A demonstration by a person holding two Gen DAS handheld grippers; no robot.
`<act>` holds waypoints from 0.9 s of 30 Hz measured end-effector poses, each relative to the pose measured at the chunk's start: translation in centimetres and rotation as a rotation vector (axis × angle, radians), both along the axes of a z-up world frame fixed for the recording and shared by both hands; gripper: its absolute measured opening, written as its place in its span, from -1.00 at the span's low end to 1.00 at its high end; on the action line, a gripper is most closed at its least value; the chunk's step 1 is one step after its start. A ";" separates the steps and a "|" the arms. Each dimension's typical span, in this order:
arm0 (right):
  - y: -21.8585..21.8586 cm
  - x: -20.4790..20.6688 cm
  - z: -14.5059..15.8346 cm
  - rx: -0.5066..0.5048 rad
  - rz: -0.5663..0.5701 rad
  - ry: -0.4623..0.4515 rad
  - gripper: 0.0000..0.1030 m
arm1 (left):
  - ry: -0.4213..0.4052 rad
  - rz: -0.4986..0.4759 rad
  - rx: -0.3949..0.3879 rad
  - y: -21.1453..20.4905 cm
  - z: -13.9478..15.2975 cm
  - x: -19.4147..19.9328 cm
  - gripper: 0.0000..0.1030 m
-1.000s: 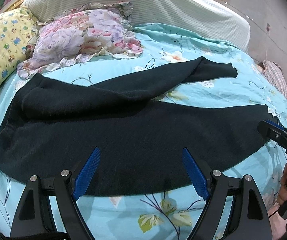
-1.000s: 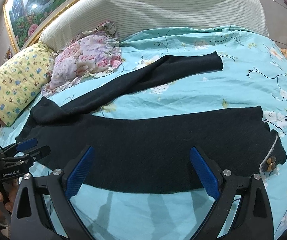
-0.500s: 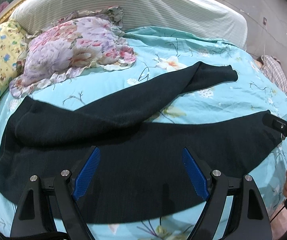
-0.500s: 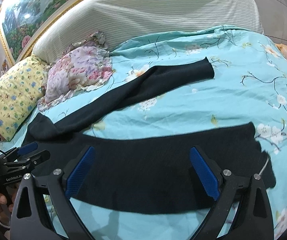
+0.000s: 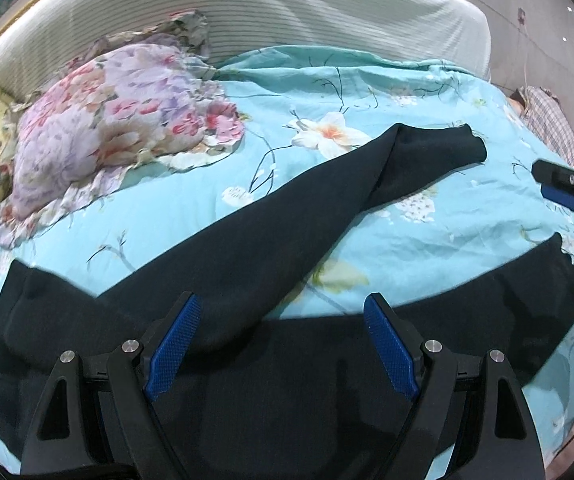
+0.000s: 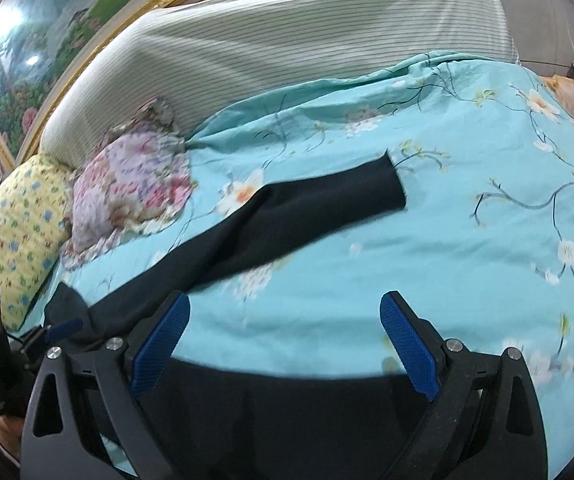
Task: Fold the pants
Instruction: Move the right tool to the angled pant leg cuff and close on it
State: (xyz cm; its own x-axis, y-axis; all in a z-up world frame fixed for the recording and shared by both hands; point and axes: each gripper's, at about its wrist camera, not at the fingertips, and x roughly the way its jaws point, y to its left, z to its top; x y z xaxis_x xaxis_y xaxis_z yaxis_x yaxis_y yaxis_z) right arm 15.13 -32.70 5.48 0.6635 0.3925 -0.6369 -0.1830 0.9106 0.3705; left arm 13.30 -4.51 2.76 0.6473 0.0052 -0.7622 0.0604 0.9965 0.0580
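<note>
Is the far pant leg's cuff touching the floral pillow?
Apart. In the left wrist view, the far leg's cuff lies well right of the floral pillow, with bare blue bedspread between them; the right wrist view agrees.

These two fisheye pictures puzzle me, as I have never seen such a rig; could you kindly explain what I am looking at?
No robot here: a person holds a two-finger tool in each hand, with a camera looking along each tool's fingers. One picture is from the left gripper, the other from the right gripper; each also glimpses the other tool at its edge. Both have their blue-padded jaws wide open and hold nothing. On the teal floral bedspread lie black pants, legs spread apart, waiting to be folded. A floral pillow and a yellow pillow sit near the headboard.
</note>
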 end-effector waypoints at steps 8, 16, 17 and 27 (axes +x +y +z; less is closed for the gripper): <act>-2.1 4.7 -0.3 0.033 -0.041 0.042 0.86 | 0.027 -0.054 0.043 -2.4 -0.6 4.6 0.64; -3.4 9.4 -1.3 0.038 -0.067 0.086 0.86 | 0.059 -0.087 0.114 -4.0 -2.3 8.8 0.64; -3.7 10.1 -1.4 0.041 -0.073 0.089 0.86 | 0.067 -0.085 0.126 -3.9 -2.6 9.4 0.64; -5.4 17.2 -3.6 0.048 -0.084 0.166 0.25 | 0.121 -0.113 0.131 -2.4 -4.6 11.4 0.38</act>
